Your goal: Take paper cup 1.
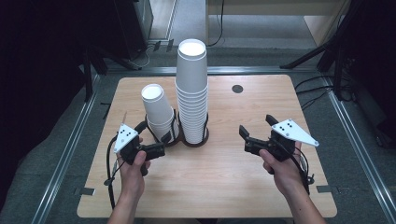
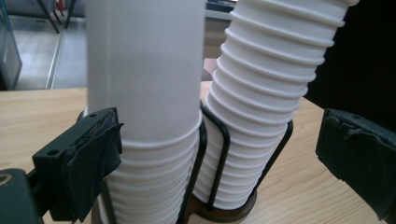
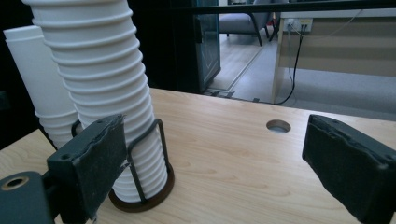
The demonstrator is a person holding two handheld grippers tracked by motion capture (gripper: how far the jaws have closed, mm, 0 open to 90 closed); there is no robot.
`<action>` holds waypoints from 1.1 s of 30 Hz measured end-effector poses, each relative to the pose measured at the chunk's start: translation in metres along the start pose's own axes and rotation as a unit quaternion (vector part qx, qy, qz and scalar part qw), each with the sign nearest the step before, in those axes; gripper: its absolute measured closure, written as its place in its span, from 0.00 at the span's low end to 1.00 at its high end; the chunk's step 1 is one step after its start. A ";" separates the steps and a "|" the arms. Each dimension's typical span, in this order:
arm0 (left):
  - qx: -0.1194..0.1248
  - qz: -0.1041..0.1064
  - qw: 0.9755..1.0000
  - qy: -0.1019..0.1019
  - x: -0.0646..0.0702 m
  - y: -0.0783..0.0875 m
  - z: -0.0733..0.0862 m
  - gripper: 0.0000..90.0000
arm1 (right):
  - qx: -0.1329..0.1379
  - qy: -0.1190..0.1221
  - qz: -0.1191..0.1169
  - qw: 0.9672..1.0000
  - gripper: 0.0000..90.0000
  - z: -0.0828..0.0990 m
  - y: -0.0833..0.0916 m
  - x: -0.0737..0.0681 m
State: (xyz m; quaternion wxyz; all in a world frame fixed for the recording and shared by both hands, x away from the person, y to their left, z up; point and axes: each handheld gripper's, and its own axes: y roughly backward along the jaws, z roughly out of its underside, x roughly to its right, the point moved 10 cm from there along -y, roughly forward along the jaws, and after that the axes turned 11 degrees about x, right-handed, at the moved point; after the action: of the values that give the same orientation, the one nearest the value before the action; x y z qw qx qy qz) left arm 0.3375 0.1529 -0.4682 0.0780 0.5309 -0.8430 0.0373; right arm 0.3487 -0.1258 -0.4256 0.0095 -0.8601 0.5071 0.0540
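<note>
Cup stacks: two. A tall stack (image 1: 192,91) and a short stack (image 1: 158,112), both of white paper cups.
Cup shape: round and smooth, wide at the open top, narrower lower down. The rolled rims make ridges like rings down each stack.
Holders: two, a tall-stack holder (image 1: 195,138) and a short-stack holder (image 1: 170,136). Each has a round dark brown base and thin black wire bars that stand up around the cups.
Where the stacks are: side by side, near the middle of the counter (image 1: 219,182), with the short one on the left.
Counter: one, light wood with a soft grain and rounded corners. It has one small round hole (image 1: 237,88) near the far edge.
Grippers: two, black, each with a grey three-cornered plate on top.
Left gripper (image 1: 159,140): its jaws are spread wide around the bottom of the short stack. One pad sits just beside the cups; I cannot tell if it touches.
Right gripper (image 1: 257,128): jaws spread apart, holding nothing, well apart from the tall stack.
Pads: flat, dark and rough, a bit worn.
</note>
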 end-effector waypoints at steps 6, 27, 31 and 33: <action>-0.005 0.007 1.000 -0.009 0.010 -0.010 -0.004 0.00 | 0.002 0.002 -0.012 1.000 0.07 -0.014 -0.013 -0.019; -0.002 0.040 0.999 -0.032 0.042 -0.034 -0.014 0.00 | 0.012 -0.013 -0.019 1.000 0.07 -0.043 -0.049 -0.055; -0.001 0.045 0.998 -0.034 0.045 -0.037 -0.014 0.00 | 0.013 -0.020 -0.017 1.000 0.07 -0.049 -0.054 -0.057; -0.003 0.045 0.998 -0.035 0.046 -0.040 -0.014 0.00 | 0.014 -0.023 -0.016 1.000 0.07 -0.051 -0.055 -0.058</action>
State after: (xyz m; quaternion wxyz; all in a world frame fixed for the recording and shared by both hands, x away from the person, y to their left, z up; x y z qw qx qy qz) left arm 0.3549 0.0967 -0.4475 0.0481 0.4929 -0.8685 0.0200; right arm 0.3730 -0.0526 -0.3715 0.0342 -0.8666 0.4934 0.0662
